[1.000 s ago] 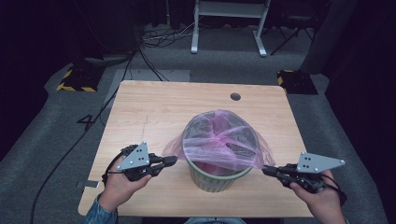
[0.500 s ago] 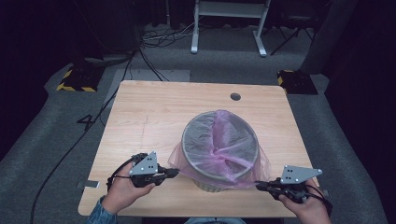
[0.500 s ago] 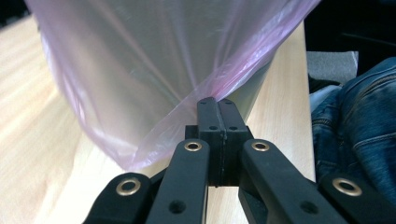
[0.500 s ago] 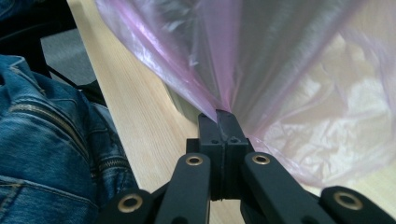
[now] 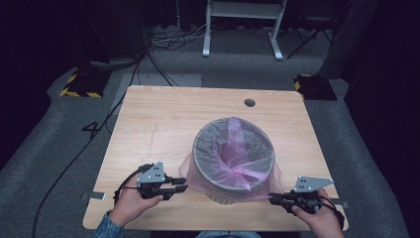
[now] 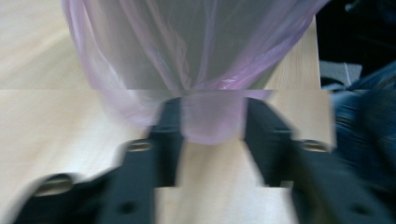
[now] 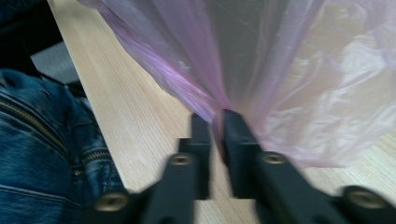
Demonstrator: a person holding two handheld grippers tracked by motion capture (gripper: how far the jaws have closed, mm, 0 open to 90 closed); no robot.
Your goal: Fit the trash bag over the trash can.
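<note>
With its mouth upward, the bin (image 5: 233,158) stands upright.

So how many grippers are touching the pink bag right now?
2: the left gripper at the pink bag edge beside the bin's left, the right gripper pinching it at lower right.

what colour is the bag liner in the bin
Translucent pink-purple bag liner, clearest in the right gripper view.
</note>
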